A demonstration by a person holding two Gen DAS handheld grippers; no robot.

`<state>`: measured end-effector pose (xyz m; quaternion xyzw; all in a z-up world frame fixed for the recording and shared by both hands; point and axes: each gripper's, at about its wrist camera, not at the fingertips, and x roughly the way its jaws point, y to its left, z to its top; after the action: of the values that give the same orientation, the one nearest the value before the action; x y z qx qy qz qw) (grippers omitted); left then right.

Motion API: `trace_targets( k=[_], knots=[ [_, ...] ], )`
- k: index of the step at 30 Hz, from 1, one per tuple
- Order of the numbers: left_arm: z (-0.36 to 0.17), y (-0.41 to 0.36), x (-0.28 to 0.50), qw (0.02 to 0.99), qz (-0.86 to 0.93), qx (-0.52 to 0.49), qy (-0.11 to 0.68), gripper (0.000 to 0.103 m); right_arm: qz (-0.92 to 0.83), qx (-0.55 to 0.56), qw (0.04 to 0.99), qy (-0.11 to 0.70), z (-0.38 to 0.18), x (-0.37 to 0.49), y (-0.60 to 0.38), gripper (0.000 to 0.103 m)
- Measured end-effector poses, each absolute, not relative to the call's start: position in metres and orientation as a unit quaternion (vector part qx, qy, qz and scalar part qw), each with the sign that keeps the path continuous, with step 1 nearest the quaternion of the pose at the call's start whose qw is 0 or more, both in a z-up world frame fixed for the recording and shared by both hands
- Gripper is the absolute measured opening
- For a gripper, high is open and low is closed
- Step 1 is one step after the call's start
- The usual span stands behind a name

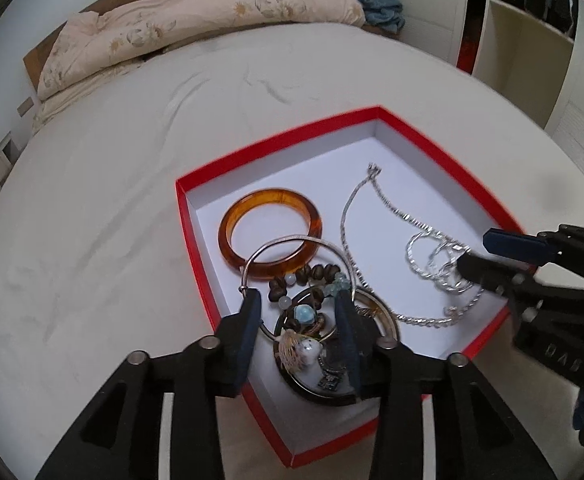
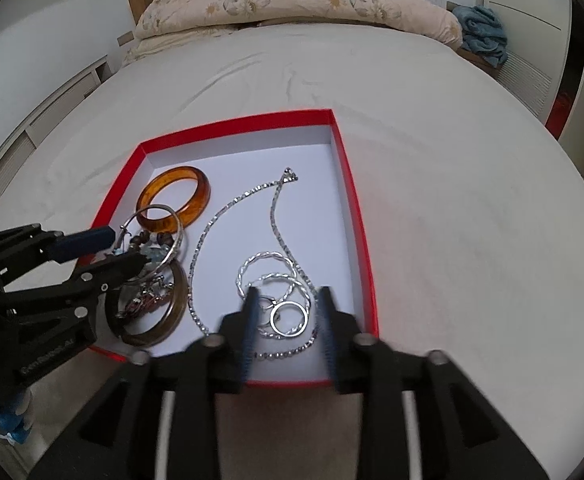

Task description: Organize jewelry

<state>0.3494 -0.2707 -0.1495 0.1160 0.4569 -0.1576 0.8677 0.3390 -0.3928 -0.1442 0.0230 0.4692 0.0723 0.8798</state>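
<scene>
the left gripper (image 1: 298, 312) is hanging over the near left part of the shallow red cardboard box with a white floor (image 1: 276, 136), its blue-padded jaws spread, with nothing pinched. between and under them is lying a heap: a thin silver wire hoop (image 1: 292, 242), a string of dark wooden and pale blue beads (image 1: 312, 276) and a dark brown bangle (image 2: 172, 312) ringing small charms. one finger is sitting just beside the hoop's clasp; whether it is touching cannot be told. the right gripper (image 2: 288, 312) is hovering over the near right part of the box, jaws likewise parted, straddling a cluster of twisted silver rings (image 2: 284, 316) lying on the long silver chain necklace (image 2: 276, 200) without pressing on them.

a translucent amber bangle (image 1: 270, 236) is resting alone towards the far left corner. the box is sitting on a white bed sheet (image 1: 132, 160), with a floral pillow (image 1: 196, 20) at the headboard.

judging from this, both hands are standing at the point of either letting pieces lie or choosing them, all jewelry being already inside the box. the next move is probably calling for separating the tangled pieces: closing squarely on one ring or the hoop, lifting slowly so the chain is not dragging along.

as for writing, raised lettering is showing on each gripper's black body in the other's view, but it is too blurred to be read. no brand is showing on the box.
</scene>
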Motion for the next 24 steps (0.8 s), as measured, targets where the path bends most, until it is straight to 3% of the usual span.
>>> trace_targets(
  k=[2,8,14,22,24],
  knots=[
    [-0.142,-0.269,0.346,0.87,-0.158,0.114,0.453,0.045,0.072,0.025,0.881,0.467,-0.14,0.337,-0.393,0.038],
    [-0.119,-0.257,0.328,0.879,-0.151,0.103,0.441,0.047,0.064,0.032,0.888,0.455,-0.119,0.322,-0.393,0.039],
    [-0.097,-0.222,0.291,0.891,-0.112,0.081,0.432,0.064,0.054,0.039,0.894,0.443,-0.092,0.289,-0.383,0.039],
    [-0.064,-0.167,0.228,0.9,-0.083,0.078,0.421,0.067,0.051,0.036,0.904,0.423,-0.056,0.229,-0.344,0.039],
    [-0.055,-0.153,0.212,0.902,-0.079,0.071,0.419,0.07,0.045,0.034,0.908,0.415,-0.047,0.214,-0.334,0.043]
  ],
)
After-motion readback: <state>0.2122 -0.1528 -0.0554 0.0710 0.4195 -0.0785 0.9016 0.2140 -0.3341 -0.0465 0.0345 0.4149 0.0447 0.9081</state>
